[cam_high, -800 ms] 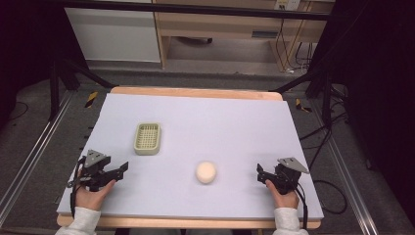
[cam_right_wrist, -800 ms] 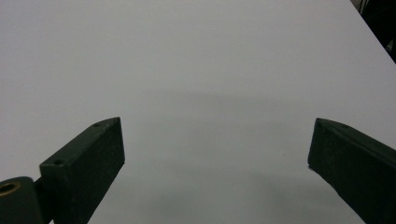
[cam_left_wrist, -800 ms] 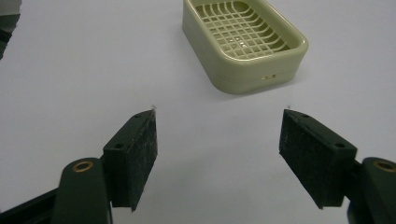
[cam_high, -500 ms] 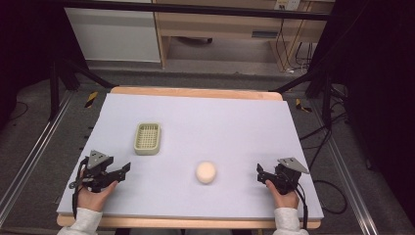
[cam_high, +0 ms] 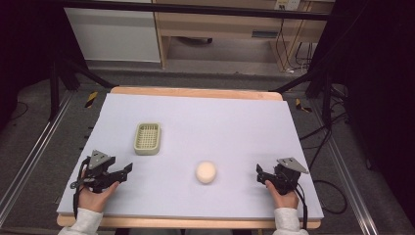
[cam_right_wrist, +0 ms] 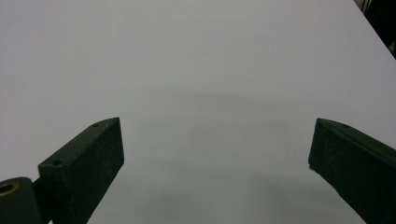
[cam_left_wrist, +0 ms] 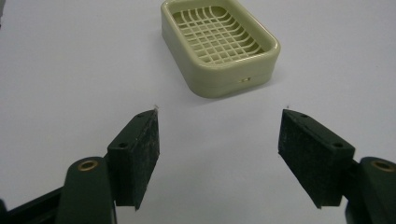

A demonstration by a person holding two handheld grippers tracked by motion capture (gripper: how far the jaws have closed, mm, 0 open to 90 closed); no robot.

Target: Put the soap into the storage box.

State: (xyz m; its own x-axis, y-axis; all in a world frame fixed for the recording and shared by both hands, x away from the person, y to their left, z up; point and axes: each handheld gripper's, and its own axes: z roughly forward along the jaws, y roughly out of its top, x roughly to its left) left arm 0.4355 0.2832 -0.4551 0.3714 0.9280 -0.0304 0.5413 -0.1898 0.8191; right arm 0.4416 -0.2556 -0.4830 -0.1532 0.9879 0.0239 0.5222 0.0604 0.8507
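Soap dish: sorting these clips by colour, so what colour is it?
The soap dish is pale yellowish green with a grid bottom, best seen in the left gripper view.

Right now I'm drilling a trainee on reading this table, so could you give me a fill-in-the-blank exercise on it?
1. The slotted green soap dish lies nearer the ____ gripper.
2. The pale round soap lies ____ the dish, not in it.
3. The right gripper has its jaws ____.
4. The dish holds ____.

Missing words: left; outside; open; nothing
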